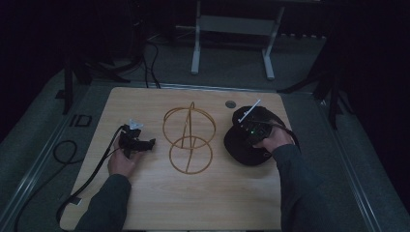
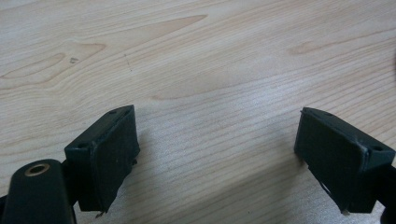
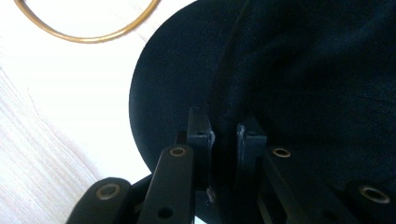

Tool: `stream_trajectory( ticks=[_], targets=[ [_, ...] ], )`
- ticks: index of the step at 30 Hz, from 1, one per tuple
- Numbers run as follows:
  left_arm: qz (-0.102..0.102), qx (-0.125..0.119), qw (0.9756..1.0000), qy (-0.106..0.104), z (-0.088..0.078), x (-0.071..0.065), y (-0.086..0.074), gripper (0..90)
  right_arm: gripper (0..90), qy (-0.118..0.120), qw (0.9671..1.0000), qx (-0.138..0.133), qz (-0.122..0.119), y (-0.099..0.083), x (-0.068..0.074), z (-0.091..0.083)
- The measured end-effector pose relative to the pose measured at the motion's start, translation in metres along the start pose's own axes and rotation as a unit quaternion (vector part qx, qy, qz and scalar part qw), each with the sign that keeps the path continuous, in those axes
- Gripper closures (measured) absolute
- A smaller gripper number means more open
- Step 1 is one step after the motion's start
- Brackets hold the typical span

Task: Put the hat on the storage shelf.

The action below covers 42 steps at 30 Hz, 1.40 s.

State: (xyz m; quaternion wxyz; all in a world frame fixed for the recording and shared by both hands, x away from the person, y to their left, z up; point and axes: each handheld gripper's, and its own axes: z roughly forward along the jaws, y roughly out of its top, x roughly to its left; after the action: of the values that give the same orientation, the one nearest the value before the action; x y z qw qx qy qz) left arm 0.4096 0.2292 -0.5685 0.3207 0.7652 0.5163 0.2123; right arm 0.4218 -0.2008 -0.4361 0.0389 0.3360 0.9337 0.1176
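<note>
Dim room, grey carpet floor [image 1: 232, 58], white-legged table frame [image 1: 196, 48] behind.

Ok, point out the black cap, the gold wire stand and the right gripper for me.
black cap [image 1: 237, 145]: high view, on its brim.
gold wire stand [image 1: 189, 154]: high view, on its lower ring.
right gripper [image 3: 224, 135]: right gripper view, between its fingertips, pinching the cap's fabric.

A light wooden desk [image 1: 203, 203] with rounded corners carries a gold wire stand [image 1: 188, 137] of two rings and an upright loop at its middle. A small round grey grommet hole [image 1: 230, 104] sits near the desk's far edge, right of the stand. Beyond the desk, on the grey carpeted floor [image 1: 232, 67], stands a white metal frame [image 1: 232, 36] on two feet. Black cables [image 1: 150, 63] trail over the floor at far left.
</note>
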Motion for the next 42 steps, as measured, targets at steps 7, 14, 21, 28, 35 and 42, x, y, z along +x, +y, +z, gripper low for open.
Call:
stream_trajectory(
  ticks=[7, 14, 21, 28, 35, 42],
  targets=[
    [0.000, 0.000, 1.0000, 0.000, 0.000, 0.000, 0.000, 13.1, 80.4, 0.000, 0.9999, -0.005, -0.016, 0.004, 0.003, -0.015],
    [0.000, 0.000, 1.0000, 0.000, 0.000, 0.000, 0.000, 13.1, 80.3, 0.000, 0.9994, -0.009, -0.034, 0.008, 0.007, -0.030],
    [0.000, 0.001, 1.0000, 0.000, 0.000, 0.000, 0.000, 13.1, 80.3, -0.001, 0.9988, -0.006, -0.048, 0.012, 0.011, -0.045],
    [0.001, 0.001, 1.0000, 0.000, 0.000, 0.000, 0.000, 13.1, 80.2, 0.000, 0.9980, -0.007, -0.062, 0.016, 0.014, -0.056],
    [0.000, 0.001, 1.0000, 0.000, 0.000, 0.000, 0.000, 13.1, 80.2, 0.003, 0.9965, -0.008, -0.083, 0.019, 0.020, -0.067],
    [0.001, 0.002, 1.0000, 0.000, 0.000, 0.000, 0.000, 13.1, 80.1, 0.003, 0.9955, -0.010, -0.094, 0.022, 0.024, -0.076]
  ],
)
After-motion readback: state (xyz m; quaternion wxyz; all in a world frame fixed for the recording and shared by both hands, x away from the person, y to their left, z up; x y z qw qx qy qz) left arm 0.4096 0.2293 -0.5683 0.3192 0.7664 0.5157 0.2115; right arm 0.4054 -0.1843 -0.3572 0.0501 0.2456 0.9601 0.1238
